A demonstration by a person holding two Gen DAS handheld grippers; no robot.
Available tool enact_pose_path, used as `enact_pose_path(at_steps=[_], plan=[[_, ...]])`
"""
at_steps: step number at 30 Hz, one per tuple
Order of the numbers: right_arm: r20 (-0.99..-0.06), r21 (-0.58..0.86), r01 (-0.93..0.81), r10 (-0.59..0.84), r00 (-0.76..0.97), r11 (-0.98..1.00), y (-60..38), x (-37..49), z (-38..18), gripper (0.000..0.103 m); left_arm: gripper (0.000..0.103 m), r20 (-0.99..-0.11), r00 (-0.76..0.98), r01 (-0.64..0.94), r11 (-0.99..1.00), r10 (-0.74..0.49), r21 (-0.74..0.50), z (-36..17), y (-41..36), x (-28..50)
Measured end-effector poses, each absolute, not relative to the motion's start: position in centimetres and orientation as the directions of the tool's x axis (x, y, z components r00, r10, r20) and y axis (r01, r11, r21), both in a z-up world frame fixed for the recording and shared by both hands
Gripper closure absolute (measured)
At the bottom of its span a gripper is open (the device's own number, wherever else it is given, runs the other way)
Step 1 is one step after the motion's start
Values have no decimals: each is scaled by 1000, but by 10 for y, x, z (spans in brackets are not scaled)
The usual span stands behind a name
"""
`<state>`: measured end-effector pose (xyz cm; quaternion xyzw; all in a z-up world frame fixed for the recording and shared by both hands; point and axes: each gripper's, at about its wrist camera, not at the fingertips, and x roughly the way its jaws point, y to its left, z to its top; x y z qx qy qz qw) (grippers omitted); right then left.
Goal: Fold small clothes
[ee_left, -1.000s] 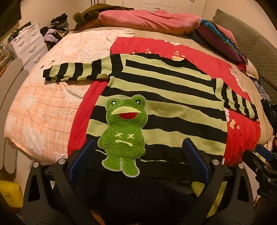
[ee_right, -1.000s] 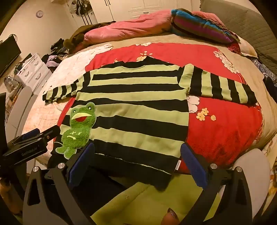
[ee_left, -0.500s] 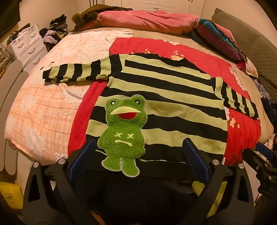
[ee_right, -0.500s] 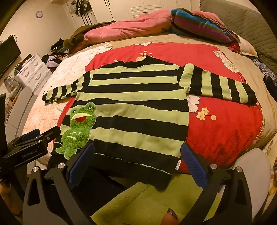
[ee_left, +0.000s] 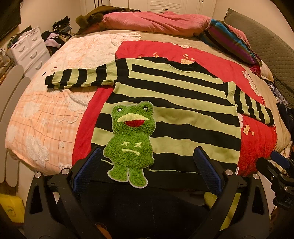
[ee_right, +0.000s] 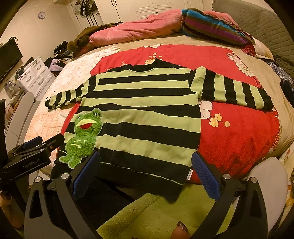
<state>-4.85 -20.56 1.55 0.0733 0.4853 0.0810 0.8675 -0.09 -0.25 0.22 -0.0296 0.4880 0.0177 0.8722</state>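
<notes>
Bedroom's pretty cluttered: big bed (ee_left: 46,117) under warm yellowish light, with a pink-and-white checked fleecy blanket (ee_left: 38,114) on one side and a red flowered blanket (ee_right: 237,132) over the middle. At the far end, well beyond both sets of fingers, there's a rumpled pink duvet (ee_left: 156,22), a striped multicolour pillow (ee_right: 211,27) and a grey quilted headboard (ee_left: 272,49). Off past the bed's left side sit a white drawer unit (ee_left: 29,51) and a pile of clothes (ee_left: 58,35); white wardrobe doors (ee_right: 147,6) and a round wall clock (ee_right: 41,15) at the back.

Black and light-green striped sweater with a fuzzy green frog patch (ee_left: 170,117) is laid flat, front up, on the red blanket, both sleeves spread out sideways. Its hem hangs over the near bed edge.

Left gripper (ee_left: 147,172) has its blue-padded fingers spread wide with nothing between them, hovering right at the hem, frog's feet just ahead between the fingers. Right gripper (ee_right: 145,174) is also spread wide and holding nothing, at the hem's right part, with the sweater's side label just inside its right finger (ee_right: 205,174).
</notes>
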Motion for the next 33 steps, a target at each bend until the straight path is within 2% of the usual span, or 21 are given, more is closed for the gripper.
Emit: enact_pose_path(at_steps=[33], plan=[[-833,214,-69,218,508,974,-205,-46,12,4,9,-851,525,-54,998,2,-31,3,-5,0]])
